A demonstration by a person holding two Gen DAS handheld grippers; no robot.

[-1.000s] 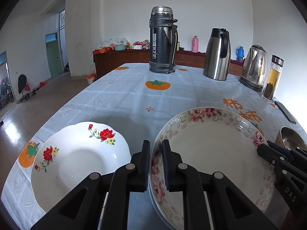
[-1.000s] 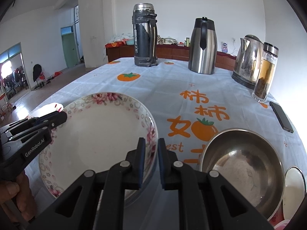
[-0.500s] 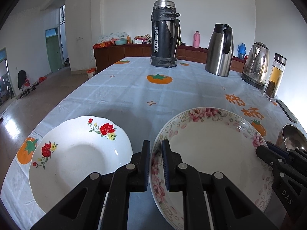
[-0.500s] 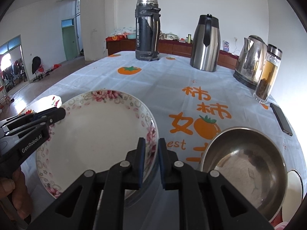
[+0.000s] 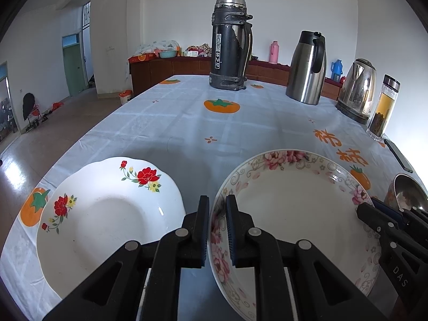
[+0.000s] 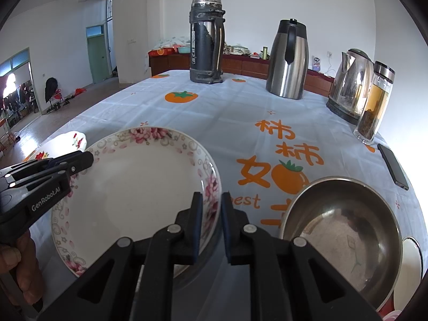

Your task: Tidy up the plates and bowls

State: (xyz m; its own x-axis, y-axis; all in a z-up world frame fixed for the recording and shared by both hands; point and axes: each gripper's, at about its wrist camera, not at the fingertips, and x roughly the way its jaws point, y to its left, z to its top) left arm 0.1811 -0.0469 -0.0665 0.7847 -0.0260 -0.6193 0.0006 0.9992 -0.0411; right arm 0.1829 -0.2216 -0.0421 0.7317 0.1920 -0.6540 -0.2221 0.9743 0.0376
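Pink-flowered plate (image 5: 294, 208) is clamped at opposite rims between both jaw pairs, left gripper (image 5: 216, 208) and right gripper (image 6: 208, 206), red-flowered plate (image 5: 107, 219) left of the left jaws

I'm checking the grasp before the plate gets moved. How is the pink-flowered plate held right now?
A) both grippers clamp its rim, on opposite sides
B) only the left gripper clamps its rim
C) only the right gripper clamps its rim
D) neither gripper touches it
A: the left gripper pinches the left rim of the pink-flowered plate, and the right gripper pinches its right rim.
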